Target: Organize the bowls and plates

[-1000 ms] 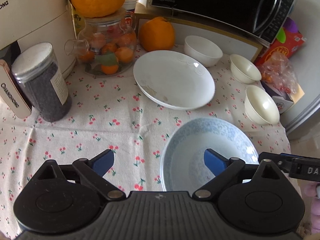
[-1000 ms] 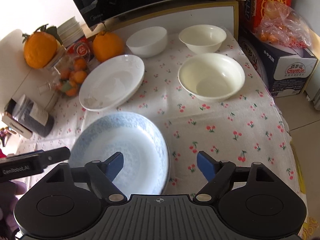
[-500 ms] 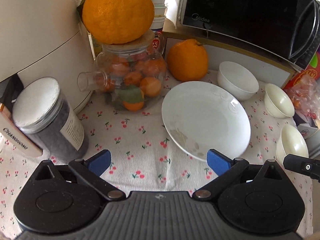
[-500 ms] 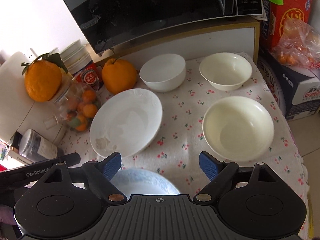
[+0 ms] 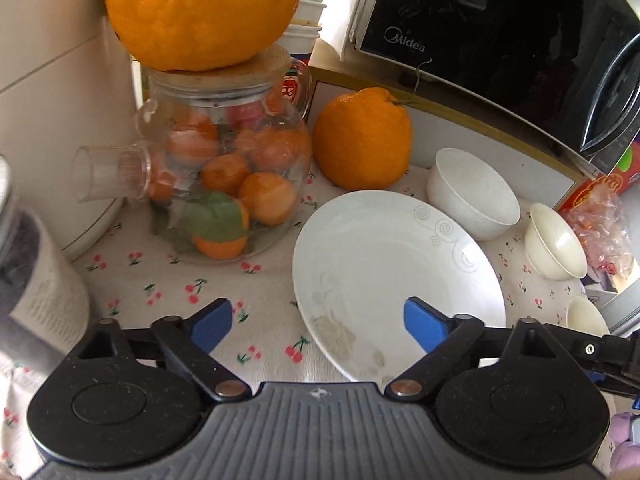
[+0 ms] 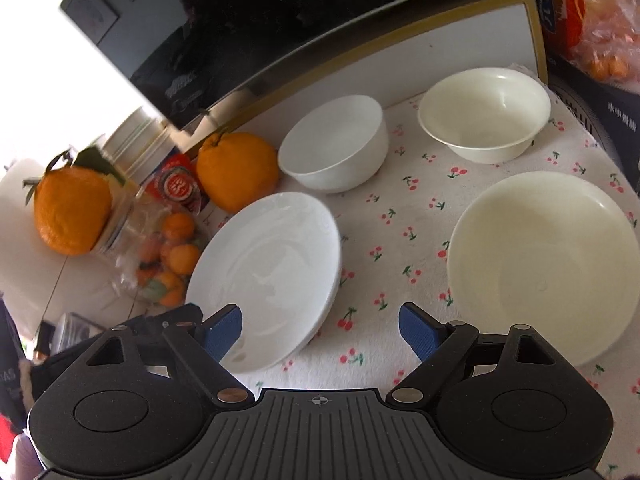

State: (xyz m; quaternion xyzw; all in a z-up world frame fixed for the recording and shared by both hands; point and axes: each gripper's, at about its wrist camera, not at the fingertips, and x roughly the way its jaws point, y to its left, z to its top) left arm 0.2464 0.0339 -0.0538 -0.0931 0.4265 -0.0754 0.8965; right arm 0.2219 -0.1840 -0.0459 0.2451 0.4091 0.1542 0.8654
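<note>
A white plate (image 5: 396, 280) (image 6: 268, 268) lies on the cherry-print cloth (image 6: 400, 220). My left gripper (image 5: 318, 328) hovers over its near left rim; the jaws are closing, with the rim between them and the pads not touching it. My right gripper (image 6: 320, 332) stands open over the plate's right rim. Behind the plate sits a white bowl (image 5: 472, 194) (image 6: 334, 144). To the right are a small cream bowl (image 5: 554, 242) (image 6: 484, 112) and a wide cream bowl (image 6: 544, 268) (image 5: 586, 316).
A glass teapot of tangerines (image 5: 228, 184) with a big orange (image 5: 200, 12) on its lid stands left of the plate. Another orange (image 5: 362, 138) and a microwave (image 5: 500, 40) are behind. A dark jar (image 5: 24, 264) is at far left and a fruit bag (image 5: 600, 220) at right.
Both grippers have moved forward over the table to the white plate. The blue-patterned bowl has dropped out of both views below them. The left jaws have narrowed slightly.
</note>
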